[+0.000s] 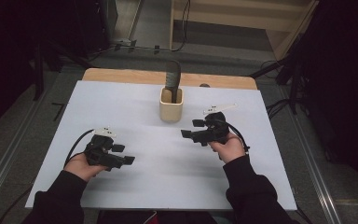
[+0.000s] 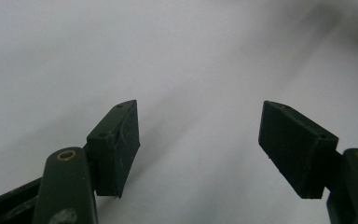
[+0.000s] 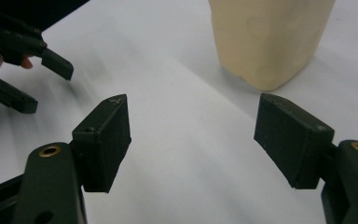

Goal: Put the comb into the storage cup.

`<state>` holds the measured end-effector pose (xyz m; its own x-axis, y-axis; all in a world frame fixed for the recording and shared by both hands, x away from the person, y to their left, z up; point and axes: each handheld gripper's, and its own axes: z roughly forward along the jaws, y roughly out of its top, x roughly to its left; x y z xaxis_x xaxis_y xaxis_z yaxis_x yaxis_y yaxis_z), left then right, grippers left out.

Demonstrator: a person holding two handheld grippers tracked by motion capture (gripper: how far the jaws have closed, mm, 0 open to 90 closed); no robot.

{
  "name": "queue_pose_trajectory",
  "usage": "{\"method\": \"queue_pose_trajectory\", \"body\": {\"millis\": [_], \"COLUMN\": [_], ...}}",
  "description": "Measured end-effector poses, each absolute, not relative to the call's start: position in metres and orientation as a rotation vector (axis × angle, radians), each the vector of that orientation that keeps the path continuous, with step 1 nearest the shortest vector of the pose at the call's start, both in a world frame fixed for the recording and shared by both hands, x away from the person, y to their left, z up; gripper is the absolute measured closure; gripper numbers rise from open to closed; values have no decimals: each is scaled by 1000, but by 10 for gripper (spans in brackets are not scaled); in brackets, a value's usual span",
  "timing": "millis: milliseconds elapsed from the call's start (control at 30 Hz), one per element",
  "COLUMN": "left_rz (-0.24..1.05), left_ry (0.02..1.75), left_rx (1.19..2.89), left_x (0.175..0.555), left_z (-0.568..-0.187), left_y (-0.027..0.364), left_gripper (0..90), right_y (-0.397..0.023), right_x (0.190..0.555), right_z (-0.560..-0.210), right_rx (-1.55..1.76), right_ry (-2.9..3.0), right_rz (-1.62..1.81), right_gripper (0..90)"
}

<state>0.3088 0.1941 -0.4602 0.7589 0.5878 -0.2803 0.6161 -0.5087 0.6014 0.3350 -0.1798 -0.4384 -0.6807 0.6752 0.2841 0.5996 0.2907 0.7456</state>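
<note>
Beige holder (image 1: 171,110) upright at desk (image 1: 135,100) centre-back, dark tool (image 1: 172,77) standing inside. Right gripper (image 1: 190,129) near holder's front-right, jaws apart, empty, likely lining up. Left gripper (image 1: 123,154) well front-left, spread, idle.

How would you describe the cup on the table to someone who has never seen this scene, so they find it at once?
Look at the white table top and go toward its far edge, near the middle. There stands a small cream cup, upright, with rounded corners. It is the one pale container there, and a dark ridged handle sticks up out of it; the right gripper hovers beside it with open jaws.
</note>
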Motion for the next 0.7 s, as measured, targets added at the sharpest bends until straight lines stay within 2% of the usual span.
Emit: {"method": "queue_pose_trajectory", "body": {"millis": [700], "left_rz": [-50], "left_ry": [900], "left_rx": [2243], "left_x": [308], "left_z": [-459], "left_y": [195], "left_gripper": [296], "right_y": [-197], "right_x": [310], "right_z": [-446], "right_rx": [1171], "right_ry": [2501], "right_rz": [1283], "right_gripper": [233]}}
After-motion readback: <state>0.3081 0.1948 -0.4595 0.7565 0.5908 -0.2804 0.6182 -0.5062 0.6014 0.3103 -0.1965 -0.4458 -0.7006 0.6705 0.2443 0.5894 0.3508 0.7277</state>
